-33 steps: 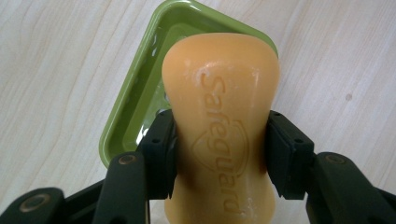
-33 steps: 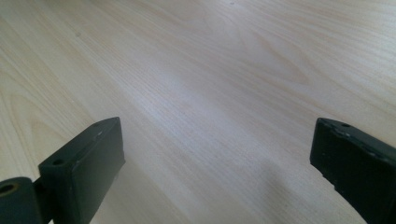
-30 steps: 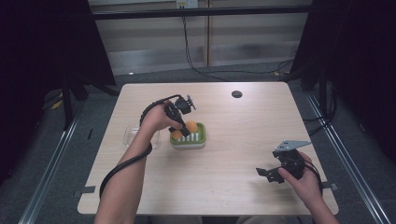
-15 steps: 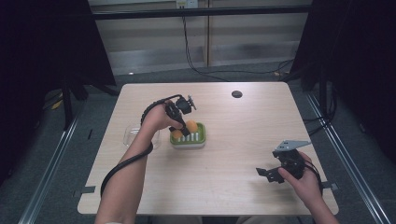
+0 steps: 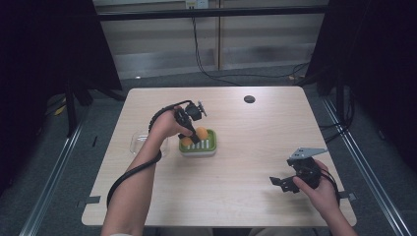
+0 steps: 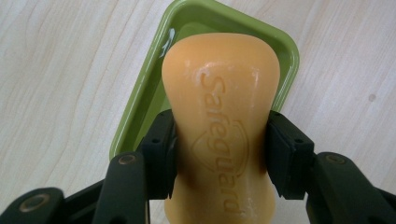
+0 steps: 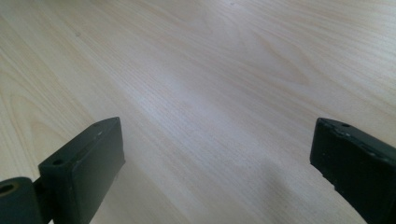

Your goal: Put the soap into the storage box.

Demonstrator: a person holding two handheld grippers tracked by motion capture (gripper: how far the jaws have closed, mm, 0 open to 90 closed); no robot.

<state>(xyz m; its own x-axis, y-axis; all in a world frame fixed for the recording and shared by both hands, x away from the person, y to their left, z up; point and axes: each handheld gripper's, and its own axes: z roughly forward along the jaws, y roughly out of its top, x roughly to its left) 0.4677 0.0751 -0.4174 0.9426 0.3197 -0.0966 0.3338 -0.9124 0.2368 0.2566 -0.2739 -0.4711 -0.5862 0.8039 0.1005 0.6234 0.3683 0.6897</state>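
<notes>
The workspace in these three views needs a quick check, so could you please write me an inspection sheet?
Surface: pale wooden table, with a dark round spot near its far edge.
Job's things: orange soap bar marked Safeguard, over the green soap dish.
Clutter: clear tray beside the dish.
Grippers: left gripper shut on the soap bar; right gripper open over bare wood.
Cables: black cable trailing along the left forearm.
Surroundings: dark curtains, floor rails.

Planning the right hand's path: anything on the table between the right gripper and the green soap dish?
Bare wood. In the high view nothing lies between the right gripper and the green soap dish; the right gripper view shows plain tabletop ahead of its open jaws.
</notes>
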